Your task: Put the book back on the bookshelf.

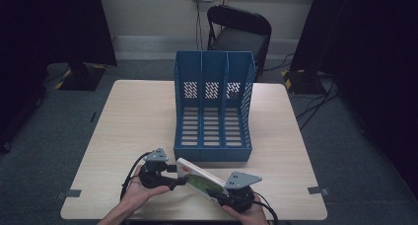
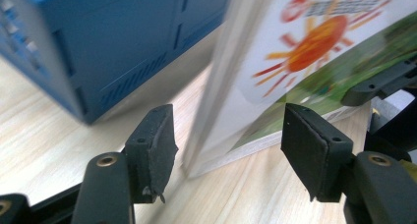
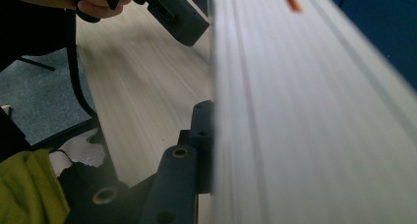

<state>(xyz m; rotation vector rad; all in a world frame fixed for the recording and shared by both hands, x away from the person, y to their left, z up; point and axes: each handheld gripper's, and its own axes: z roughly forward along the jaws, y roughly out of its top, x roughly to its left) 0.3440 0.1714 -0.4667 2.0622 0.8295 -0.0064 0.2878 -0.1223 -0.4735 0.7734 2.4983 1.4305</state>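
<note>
Standing empty behind the tilted book (image 1: pixel 201 181): blue three-slot file rack (image 1: pixel 213 106).

A thick book (image 1: pixel 199 181) with a white and green cover bearing an orange sun stands tilted on its lower edge on the table's (image 1: pixel 138 116) near side, just before the blue file rack (image 1: pixel 213 106).

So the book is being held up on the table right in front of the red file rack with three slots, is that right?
Not quite: the file rack is blue, not red, as the high view shows. The rest holds: it has three slots, and the book is held up on the table right in front of it, with the right tool gripping it.
</note>
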